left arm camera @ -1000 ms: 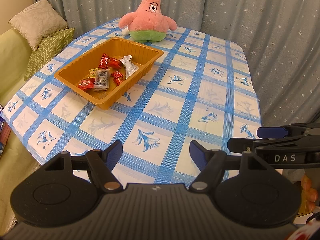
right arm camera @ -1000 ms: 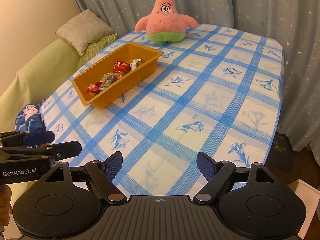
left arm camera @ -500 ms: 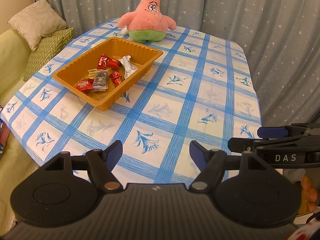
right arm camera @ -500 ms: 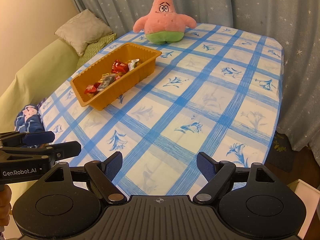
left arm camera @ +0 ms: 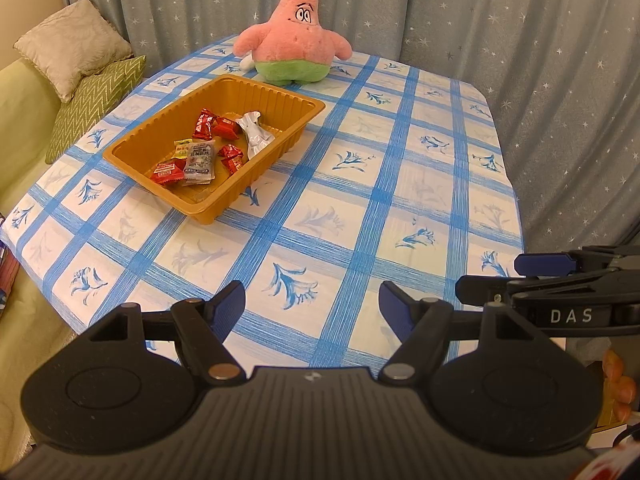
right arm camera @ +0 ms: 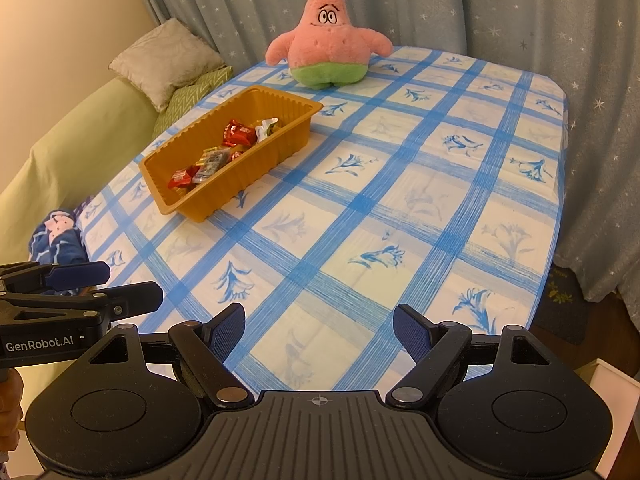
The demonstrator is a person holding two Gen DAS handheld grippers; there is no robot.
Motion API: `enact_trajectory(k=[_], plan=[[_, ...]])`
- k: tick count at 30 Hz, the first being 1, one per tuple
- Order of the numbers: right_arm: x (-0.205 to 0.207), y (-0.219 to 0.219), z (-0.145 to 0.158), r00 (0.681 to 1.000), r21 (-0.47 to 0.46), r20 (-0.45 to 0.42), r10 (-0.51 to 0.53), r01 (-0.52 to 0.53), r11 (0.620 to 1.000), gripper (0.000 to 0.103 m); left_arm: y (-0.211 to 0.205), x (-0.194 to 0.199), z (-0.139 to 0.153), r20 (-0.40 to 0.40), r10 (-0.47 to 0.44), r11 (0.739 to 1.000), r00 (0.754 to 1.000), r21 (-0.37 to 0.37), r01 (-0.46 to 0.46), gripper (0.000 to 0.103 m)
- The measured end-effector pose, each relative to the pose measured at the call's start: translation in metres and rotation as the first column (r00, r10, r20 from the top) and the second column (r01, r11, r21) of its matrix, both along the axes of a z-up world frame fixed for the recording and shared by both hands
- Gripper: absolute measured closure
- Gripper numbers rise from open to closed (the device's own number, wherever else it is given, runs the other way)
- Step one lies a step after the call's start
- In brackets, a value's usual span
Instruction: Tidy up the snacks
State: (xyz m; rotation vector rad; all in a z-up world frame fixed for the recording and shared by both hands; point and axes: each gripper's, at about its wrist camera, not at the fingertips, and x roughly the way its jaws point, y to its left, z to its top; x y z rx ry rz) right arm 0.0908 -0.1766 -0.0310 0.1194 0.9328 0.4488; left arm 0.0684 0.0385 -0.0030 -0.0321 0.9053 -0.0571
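Observation:
An orange plastic tray (left arm camera: 276,98) (right arm camera: 240,188) sits on the far left part of the blue-checked tablecloth (left arm camera: 360,184) (right arm camera: 400,200). Inside it lie several wrapped snacks (left arm camera: 200,156) (right arm camera: 212,164): red packets, a grey one, a yellow one and a white wrapper. My left gripper (left arm camera: 312,304) hovers open over the table's near edge with nothing between its fingers. Beside it, my right gripper (right arm camera: 318,326) is open and holds nothing. Each gripper shows at the edge of the other's view, the right gripper (left arm camera: 520,276) and the left gripper (right arm camera: 116,286).
A pink star-shaped plush toy (left arm camera: 294,36) (right arm camera: 330,40) stands at the far edge of the table, behind the tray. A green sofa with cushions (left arm camera: 80,64) (right arm camera: 168,60) lies to the left. Starry grey curtains (left arm camera: 520,40) hang behind. A white box corner (right arm camera: 616,384) shows at lower right.

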Motion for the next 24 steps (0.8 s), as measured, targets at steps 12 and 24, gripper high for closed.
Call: enact_trajectory(k=[12, 24], plan=[[0.0013, 0.0002, -0.0001, 1.0, 0.001, -0.002, -0.001, 0.001, 1.0, 0.022, 0.0003, 0.0006, -0.0005, 0.0, -0.001, 1.0, 1.0, 0.0, 0.001, 0.031], [0.0, -0.0007, 0.0001, 1.0, 0.002, -0.004, -0.005, 0.005, 1.0, 0.022, -0.0009, 0.0022, -0.0003, -0.003, -0.002, 1.0, 1.0, 0.0, 0.002, 0.03]])
